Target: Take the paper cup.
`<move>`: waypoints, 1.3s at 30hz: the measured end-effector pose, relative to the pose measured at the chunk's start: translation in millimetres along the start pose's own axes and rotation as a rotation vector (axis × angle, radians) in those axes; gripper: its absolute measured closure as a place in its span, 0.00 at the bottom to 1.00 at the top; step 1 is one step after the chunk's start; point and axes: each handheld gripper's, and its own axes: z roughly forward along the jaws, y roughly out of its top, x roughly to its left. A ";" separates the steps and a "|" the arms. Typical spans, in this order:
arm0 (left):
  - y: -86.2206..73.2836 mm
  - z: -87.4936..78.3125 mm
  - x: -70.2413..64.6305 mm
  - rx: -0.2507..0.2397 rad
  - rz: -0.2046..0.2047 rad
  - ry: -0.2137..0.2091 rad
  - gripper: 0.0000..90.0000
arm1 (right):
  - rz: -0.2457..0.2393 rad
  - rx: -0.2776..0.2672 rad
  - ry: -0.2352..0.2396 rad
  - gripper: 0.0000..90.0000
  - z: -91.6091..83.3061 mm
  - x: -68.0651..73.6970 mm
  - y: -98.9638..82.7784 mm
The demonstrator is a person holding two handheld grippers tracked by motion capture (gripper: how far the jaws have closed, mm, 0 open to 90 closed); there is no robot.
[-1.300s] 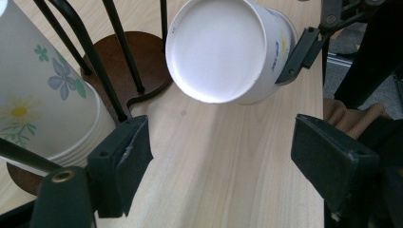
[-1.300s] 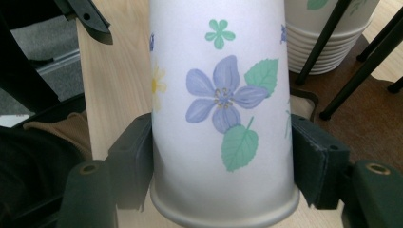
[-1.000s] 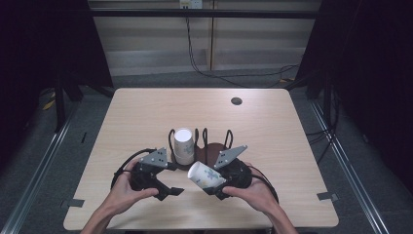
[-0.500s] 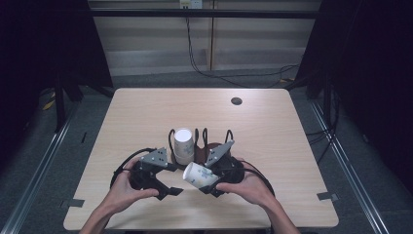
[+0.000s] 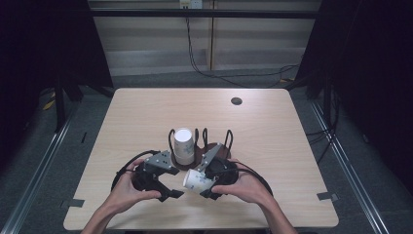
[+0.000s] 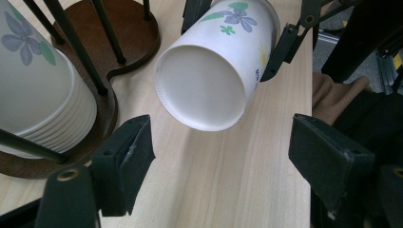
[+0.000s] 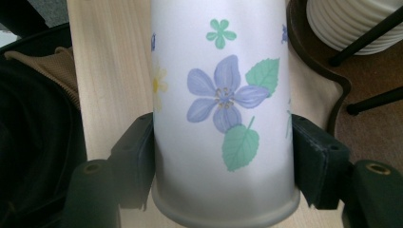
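Note:
A white paper cup [image 7: 223, 95] printed with blue flowers lies on its side above the table, and my right gripper [image 7: 223, 156] is shut on it with a pad pressed on each wall. In the high view this cup [image 5: 195, 178] sits in the right gripper [image 5: 204, 186], its base turned toward my left gripper [image 5: 174, 193]. The left gripper [image 6: 223, 161] is open; its jaws have just been closing, with nothing between the pads. The cup's round base [image 6: 204, 88] hangs just ahead of them. A stack of matching cups [image 5: 184, 145] stands in a dark wire rack [image 5: 214, 146].
The rack's brown base [image 6: 128, 33] and the cup stack [image 6: 38, 95] are close at the left gripper's left. A small dark disc [image 5: 236, 101] lies at the table's far right. The table's front edge is just behind both hands; a brown sleeve [image 6: 337, 90] is near.
My right hand has carried the cup leftward, closer to the left gripper. The left hand has stayed where it was.

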 end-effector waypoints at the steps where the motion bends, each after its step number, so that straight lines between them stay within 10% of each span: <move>1: 0.4 0.5 0.5 0.011 0.002 -0.006 0.25 | 0.001 -0.003 0.001 0.36 -0.3 0.4 0.2; 39: 4.6 9.5 -1.3 0.068 0.029 -0.087 0.33 | -0.127 0.015 0.033 0.36 9.7 24.7 17.5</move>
